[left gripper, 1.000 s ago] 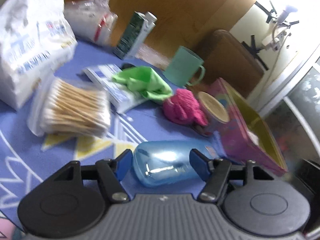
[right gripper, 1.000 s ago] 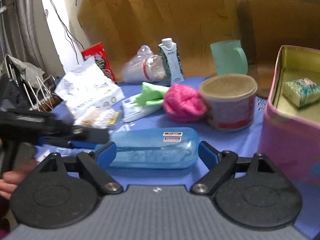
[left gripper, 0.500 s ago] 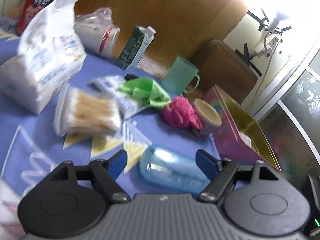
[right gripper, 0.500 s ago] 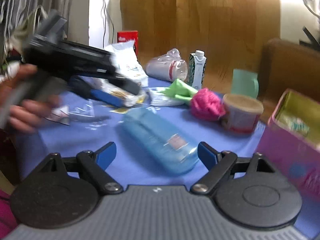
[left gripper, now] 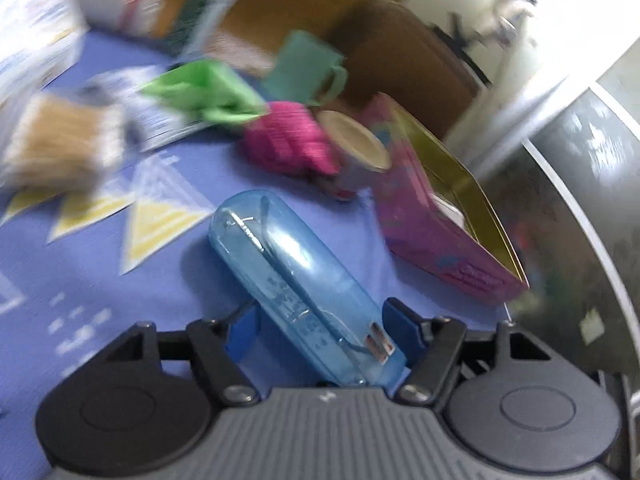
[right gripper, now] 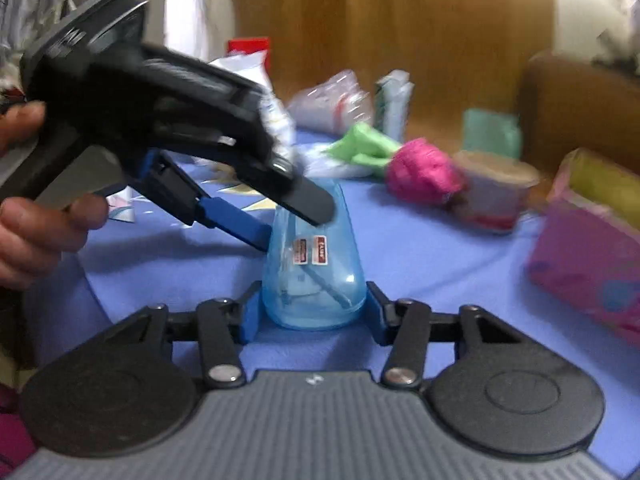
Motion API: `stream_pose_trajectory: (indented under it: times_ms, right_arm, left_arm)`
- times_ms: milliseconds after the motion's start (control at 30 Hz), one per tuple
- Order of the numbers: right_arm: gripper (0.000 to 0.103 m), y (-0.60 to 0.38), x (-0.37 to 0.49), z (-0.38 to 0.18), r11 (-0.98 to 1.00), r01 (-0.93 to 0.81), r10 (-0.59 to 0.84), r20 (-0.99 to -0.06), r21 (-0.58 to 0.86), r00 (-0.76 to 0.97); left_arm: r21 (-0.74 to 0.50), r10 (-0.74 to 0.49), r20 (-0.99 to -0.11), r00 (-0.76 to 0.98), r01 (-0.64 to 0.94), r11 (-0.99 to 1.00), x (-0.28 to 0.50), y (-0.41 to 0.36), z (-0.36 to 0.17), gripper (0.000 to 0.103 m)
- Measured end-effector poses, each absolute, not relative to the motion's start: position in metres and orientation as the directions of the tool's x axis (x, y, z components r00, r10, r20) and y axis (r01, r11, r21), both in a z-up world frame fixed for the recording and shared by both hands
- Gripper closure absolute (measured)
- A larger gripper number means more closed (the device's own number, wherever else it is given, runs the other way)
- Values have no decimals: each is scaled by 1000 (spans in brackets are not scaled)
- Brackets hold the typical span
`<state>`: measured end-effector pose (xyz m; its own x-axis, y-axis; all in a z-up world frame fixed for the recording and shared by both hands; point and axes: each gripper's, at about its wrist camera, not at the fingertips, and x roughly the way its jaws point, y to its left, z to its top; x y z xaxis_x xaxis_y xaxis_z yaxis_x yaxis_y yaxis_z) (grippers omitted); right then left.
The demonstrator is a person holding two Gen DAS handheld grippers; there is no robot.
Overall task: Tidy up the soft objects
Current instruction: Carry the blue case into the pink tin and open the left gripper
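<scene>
Right gripper (right gripper: 314,312) just closed, clamps base of blue bottle (right gripper: 316,268) lying mid-worktop. Left gripper (left gripper: 320,330) also closing at other end; contact unclear. Risks: slick bottle squirts out; opposing pulls twist it; swing hits pink yarn (right gripper: 422,170), cup (right gripper: 494,190), tin (right gripper: 596,240) near right edge.

Home room: wood-panel wall (right gripper: 400,40), brown armchair (left gripper: 404,64), cluttered blue tablecloth (left gripper: 120,300).
</scene>
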<state>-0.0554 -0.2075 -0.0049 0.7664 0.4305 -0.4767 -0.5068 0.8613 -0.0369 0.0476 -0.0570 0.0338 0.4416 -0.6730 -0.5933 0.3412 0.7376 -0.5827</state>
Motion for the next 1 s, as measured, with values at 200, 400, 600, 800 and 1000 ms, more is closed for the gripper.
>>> stream_pose_trajectory:
  times_ms: [200, 400, 600, 800, 1000]
  right_arm:
    - [49, -249, -78, 24, 949, -310, 283, -301, -48, 911]
    - [48, -297, -52, 45, 998, -59, 51, -214, -34, 976]
    - [43, -338, 9, 32, 978, 196, -208, -241, -75, 948]
    - [43, -346, -16, 28, 987, 146, -130, -209, 64, 969]
    - [49, -291, -13, 31, 990, -128, 138, -246, 55, 959]
  left_arm:
    - [-504, -743, -513, 430, 549, 667, 51, -132, 87, 35]
    - [-379, -772, -483, 414, 695, 610, 64, -231, 115, 27]
    - [-302, -735, -487, 472, 699, 649, 53, -228, 104, 27]
    - [-267, -651, -524, 549, 620, 738, 37, -139, 73, 23]
    - [-224, -466, -570, 676, 418, 880, 28, -53, 39, 23]
